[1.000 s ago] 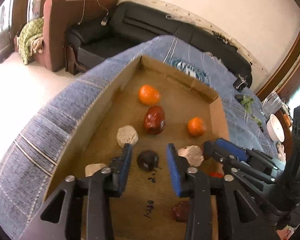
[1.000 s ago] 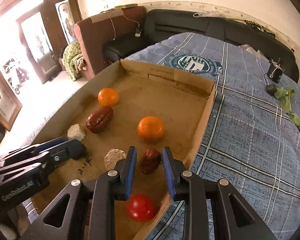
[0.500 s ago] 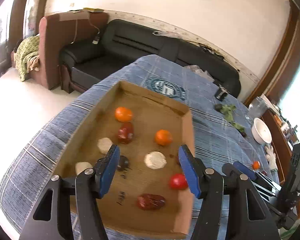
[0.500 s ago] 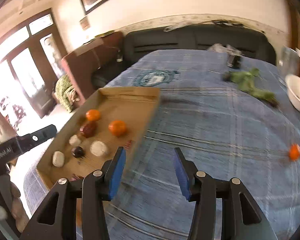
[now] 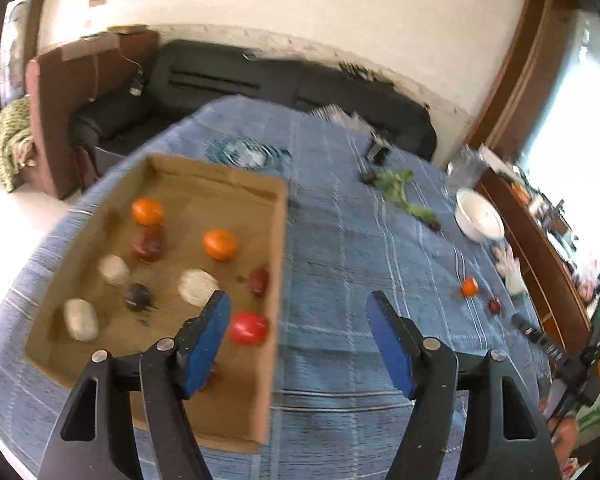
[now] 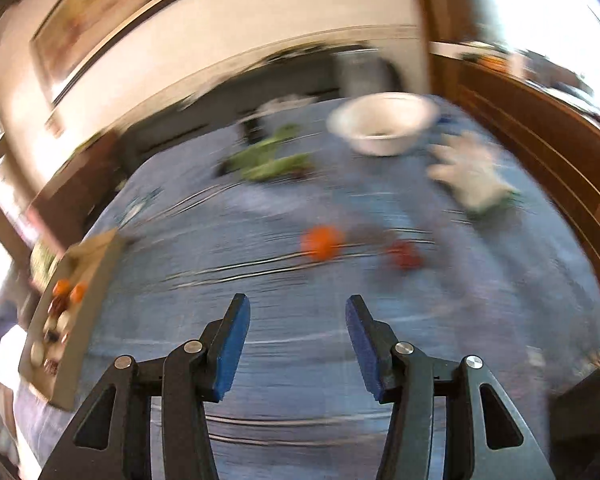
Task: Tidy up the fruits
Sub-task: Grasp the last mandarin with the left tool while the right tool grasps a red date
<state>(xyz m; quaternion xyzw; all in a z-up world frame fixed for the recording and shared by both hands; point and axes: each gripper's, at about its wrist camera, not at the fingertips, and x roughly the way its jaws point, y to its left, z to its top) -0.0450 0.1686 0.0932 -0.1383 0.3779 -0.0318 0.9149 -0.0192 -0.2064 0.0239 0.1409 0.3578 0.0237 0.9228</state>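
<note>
Two round oranges (image 5: 220, 245) in a shallow cardboard tray (image 5: 277, 264).

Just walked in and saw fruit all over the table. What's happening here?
A person is sorting fruit with handheld tongs. The shallow cardboard tray on the blue checked cloth already holds oranges, a red tomato and other pieces. Both tongs are empty; their jaws have just been opening. The right tongs face a loose small orange and a red fruit on the cloth; the left tongs hover by the tray's edge.
</note>
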